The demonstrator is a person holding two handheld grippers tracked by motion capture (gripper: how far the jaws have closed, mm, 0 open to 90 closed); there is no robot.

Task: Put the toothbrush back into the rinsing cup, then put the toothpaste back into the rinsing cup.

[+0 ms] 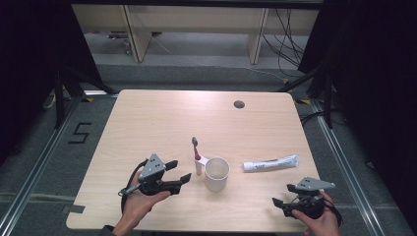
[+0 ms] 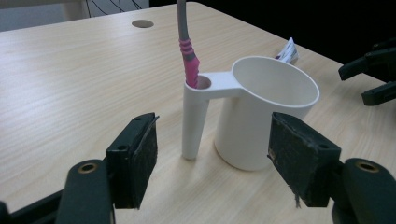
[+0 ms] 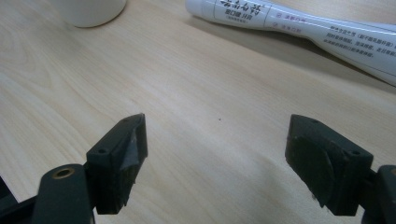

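- A white cup (image 1: 217, 173) stands upright on the tabletop (image 1: 162, 118); seen over its rim from my left gripper view, its bowl holds nothing.
- A narrow tube holder (image 2: 195, 116) is joined to the cup's rim by a flat tab and reaches down to the tabletop beside the cup wall.
- A toothbrush (image 1: 195, 149) stands in that holder, pink grip sunk in the hole, grey neck rising above the cup's rim.
- My left gripper (image 1: 179, 172) hovers just beside the cup on the holder's side, its jaws spread wide with nothing between the pads; the holder and cup sit in front of the gap, untouched.
- A white toothpaste tube (image 1: 270, 163) lies flat on the far side of the cup from my left gripper, near the cup but apart from it.
- My right gripper (image 1: 282, 195) sits well apart from the cup, beyond the toothpaste tube and nearer my edge of the tabletop, its jaws parted over bare wood and grasping nothing.
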